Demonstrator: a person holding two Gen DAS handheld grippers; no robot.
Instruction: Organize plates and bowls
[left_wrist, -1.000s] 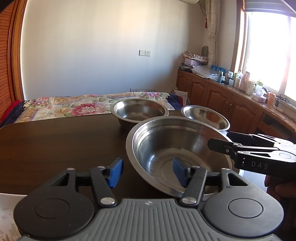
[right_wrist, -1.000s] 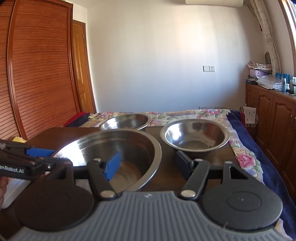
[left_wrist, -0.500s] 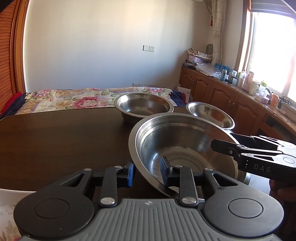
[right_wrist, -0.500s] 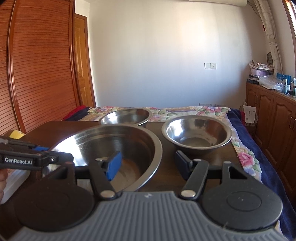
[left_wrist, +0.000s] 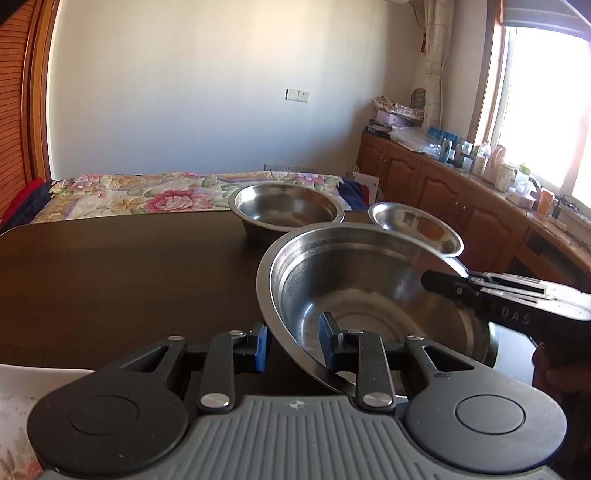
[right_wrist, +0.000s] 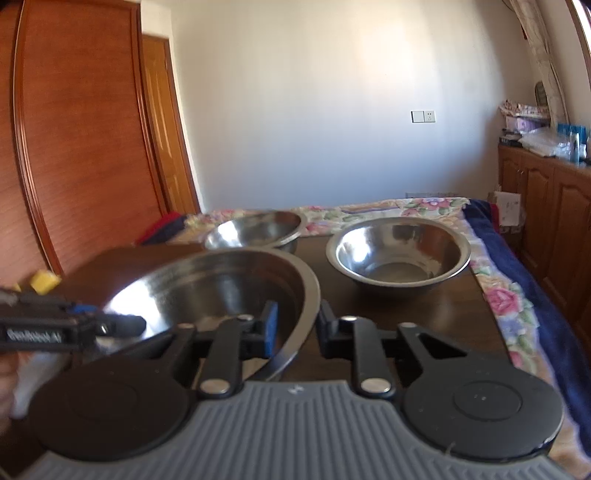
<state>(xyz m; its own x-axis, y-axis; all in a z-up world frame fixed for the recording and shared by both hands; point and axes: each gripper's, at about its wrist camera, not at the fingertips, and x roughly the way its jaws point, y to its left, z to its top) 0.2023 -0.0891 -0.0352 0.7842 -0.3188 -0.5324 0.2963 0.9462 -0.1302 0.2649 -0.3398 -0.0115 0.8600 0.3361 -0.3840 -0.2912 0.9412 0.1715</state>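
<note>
You have the large steel bowl (left_wrist: 369, 295) at the near edge of the dark table (left_wrist: 110, 277), pinched at opposite rims. Left gripper (left_wrist: 291, 341) fingers are narrow, clamped on the near-left rim; right gripper (right_wrist: 293, 328) likewise on its rim. Lift both together and level, then lower it centred over a far bowl (right_wrist: 399, 254) or the other far bowl (right_wrist: 258, 230). Against a second ago: both sets of jaws have just been closing onto the rim; the bowl sits slightly tilted.

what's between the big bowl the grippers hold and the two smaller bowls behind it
Only bare dark table: right wrist view shows open tabletop between the big bowl and both smaller bowls.
</note>
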